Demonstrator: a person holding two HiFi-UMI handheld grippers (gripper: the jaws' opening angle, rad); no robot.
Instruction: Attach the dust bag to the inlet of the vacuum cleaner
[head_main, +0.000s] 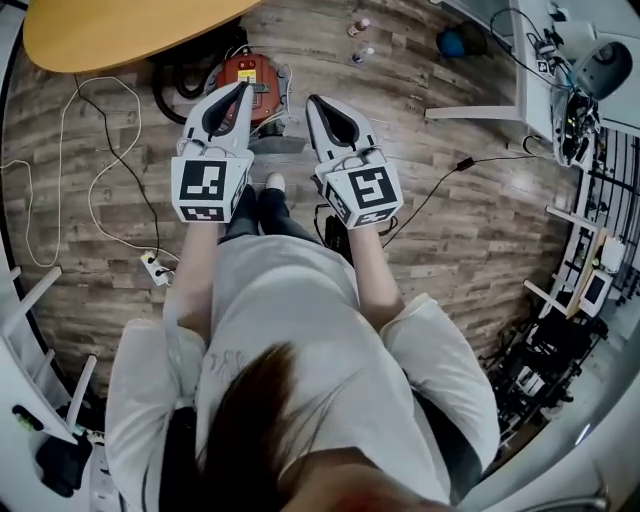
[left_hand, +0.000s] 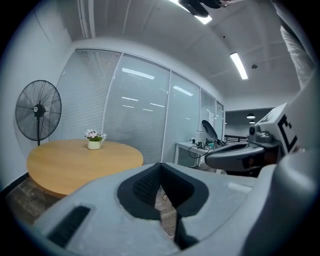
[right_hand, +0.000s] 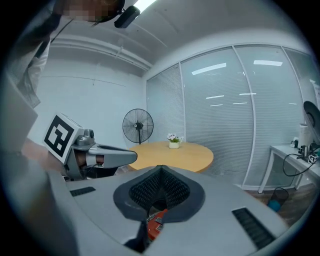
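A red vacuum cleaner (head_main: 252, 78) with a black hose (head_main: 180, 85) lies on the wooden floor by the round table's edge. A flat grey piece (head_main: 275, 144) lies just in front of it. I cannot make out a dust bag. My left gripper (head_main: 243, 92) and right gripper (head_main: 313, 102) are raised side by side in front of the person's chest, pointing forward. Both are shut with nothing between the jaws. In the right gripper view a bit of the red vacuum (right_hand: 155, 224) shows below the shut right gripper (right_hand: 160, 175). The left gripper (left_hand: 160, 175) faces the table.
A round wooden table (head_main: 120, 30) with a small flower pot (left_hand: 94, 140) stands ahead, and a standing fan (left_hand: 38, 111) is behind it. A power strip (head_main: 155, 268) and white cables lie on the floor at left. A white desk (head_main: 530, 60) and equipment racks (head_main: 590, 270) stand at right.
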